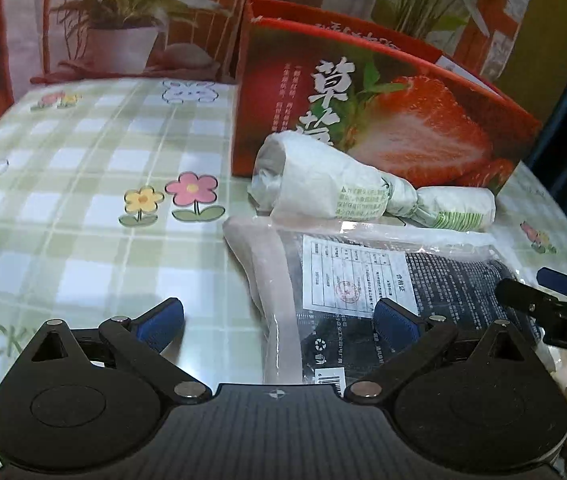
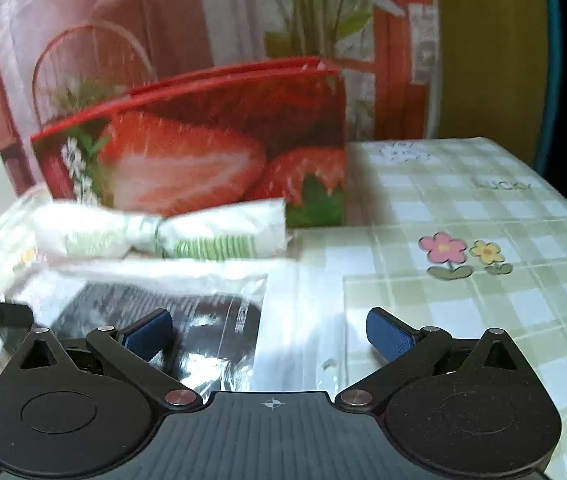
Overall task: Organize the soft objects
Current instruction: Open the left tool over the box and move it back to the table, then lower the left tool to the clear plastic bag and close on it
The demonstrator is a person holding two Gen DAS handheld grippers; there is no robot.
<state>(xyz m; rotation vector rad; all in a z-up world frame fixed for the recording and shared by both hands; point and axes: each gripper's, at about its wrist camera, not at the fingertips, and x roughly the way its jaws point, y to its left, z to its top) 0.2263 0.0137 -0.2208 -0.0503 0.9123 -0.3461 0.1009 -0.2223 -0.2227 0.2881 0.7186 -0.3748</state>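
We see the checked worktop [image 1: 83, 200] carrying a strawberry box [image 1: 363, 120] at 12 o'clock. Below it lies the clear-bagged dark garment [image 1: 423, 292], the twisted white roll [image 1: 343, 192] touching its far edge. Our left gripper [image 1: 279, 320] and right gripper [image 2: 271, 330] hover, fingers [image 1: 161, 322] apart.

Smeared by motion across the right wrist view: the strawberry box [image 2: 203, 148] and the white twisted bundle [image 2: 163, 234], its green print unreadable. Hidden under the left tongs [image 1: 279, 330], the near end of the clear-bagged dark garment [image 1: 423, 292]; label text too small to read (a red stamp, perhaps). Cut off at the right edge, the right tongs [image 1: 555, 300], only one blue pad visible. Cropped at the tabletop [image 1: 83, 184] left edge, the word "LUCKY".
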